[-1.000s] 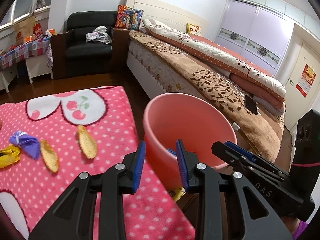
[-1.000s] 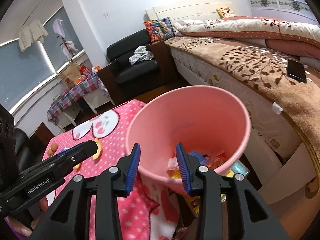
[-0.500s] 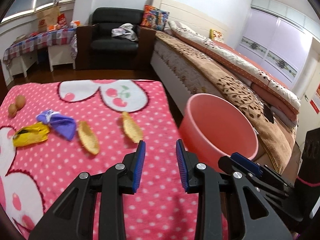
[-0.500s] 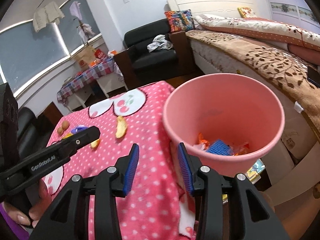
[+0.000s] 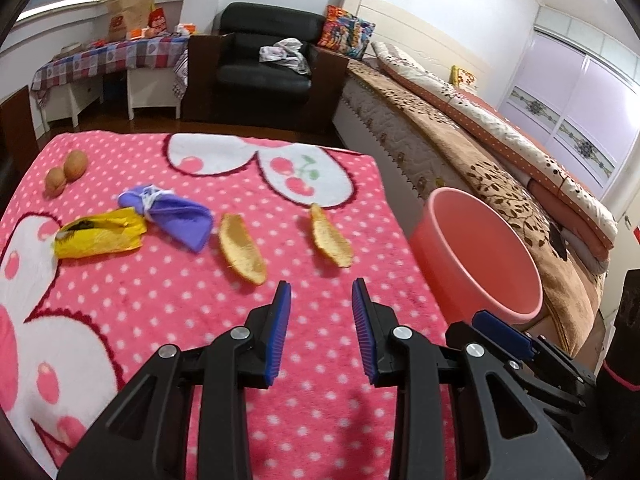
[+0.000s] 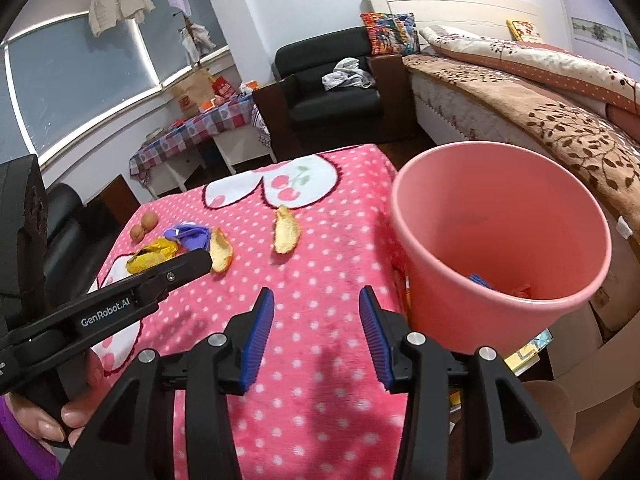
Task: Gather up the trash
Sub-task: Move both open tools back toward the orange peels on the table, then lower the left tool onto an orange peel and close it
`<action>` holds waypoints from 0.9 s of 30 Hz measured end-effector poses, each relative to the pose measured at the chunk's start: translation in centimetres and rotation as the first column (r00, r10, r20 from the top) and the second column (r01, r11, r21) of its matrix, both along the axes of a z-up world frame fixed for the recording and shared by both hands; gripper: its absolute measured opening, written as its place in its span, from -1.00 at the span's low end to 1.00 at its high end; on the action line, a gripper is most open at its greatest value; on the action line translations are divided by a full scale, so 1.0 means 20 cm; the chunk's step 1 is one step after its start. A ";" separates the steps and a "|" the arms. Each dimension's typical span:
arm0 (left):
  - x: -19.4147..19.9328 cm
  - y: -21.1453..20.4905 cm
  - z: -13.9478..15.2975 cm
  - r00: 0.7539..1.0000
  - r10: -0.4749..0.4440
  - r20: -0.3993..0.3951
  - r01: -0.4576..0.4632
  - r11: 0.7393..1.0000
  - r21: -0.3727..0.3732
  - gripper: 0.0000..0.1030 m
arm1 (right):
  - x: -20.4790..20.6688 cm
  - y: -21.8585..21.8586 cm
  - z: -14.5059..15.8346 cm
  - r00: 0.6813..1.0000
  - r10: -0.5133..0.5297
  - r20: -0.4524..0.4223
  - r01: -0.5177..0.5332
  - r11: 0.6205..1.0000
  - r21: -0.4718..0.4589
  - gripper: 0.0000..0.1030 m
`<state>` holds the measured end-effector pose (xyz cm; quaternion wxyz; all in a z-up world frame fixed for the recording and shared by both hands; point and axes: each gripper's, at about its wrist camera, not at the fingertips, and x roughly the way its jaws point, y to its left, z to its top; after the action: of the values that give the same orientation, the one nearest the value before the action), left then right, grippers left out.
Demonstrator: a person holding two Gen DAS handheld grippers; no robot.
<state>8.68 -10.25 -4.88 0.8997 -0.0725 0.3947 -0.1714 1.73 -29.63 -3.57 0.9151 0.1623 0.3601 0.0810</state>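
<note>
Step in hand: reach for next piece of trash. Left gripper (image 5: 320, 312) jaws apart, empty, above pink dotted desk (image 5: 160, 320), near two orange peels (image 5: 242, 248) (image 5: 331, 237). Right gripper (image 6: 316, 336) jaws apart, empty, beside pink bin (image 6: 500, 240). Yellow wrapper (image 5: 98, 233) and purple wrapper (image 5: 176, 216) farther left. Next: lower over nearest peel, close, carry to bin.

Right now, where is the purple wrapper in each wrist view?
Left wrist: purple wrapper lies left of centre on the pink blanket, touching the yellow wrapper.
Right wrist: it shows small, far left, partly behind the left gripper.
Shared landmark: the pink bucket.
</note>
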 end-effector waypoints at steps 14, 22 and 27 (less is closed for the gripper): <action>0.06 0.21 -0.10 0.992 0.104 -0.074 -0.106 0.994 -0.014 -0.39 | 0.09 0.09 -0.04 0.999 0.036 0.002 -0.035 0.999 -0.025 -0.14; 0.12 0.19 -0.11 0.990 0.112 -0.085 -0.113 0.993 -0.011 -0.39 | 0.12 0.11 -0.11 0.998 0.051 -0.027 -0.051 0.999 0.002 -0.13; 0.22 0.13 -0.14 0.986 0.136 -0.093 -0.135 0.991 0.015 -0.39 | 0.12 0.08 -0.12 0.999 0.039 -0.028 -0.038 0.999 0.037 -0.14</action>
<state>13.07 -7.61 -7.71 0.8901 -0.1035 0.4314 -0.1045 4.14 -28.09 -6.03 0.9050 0.1729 0.3748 0.1027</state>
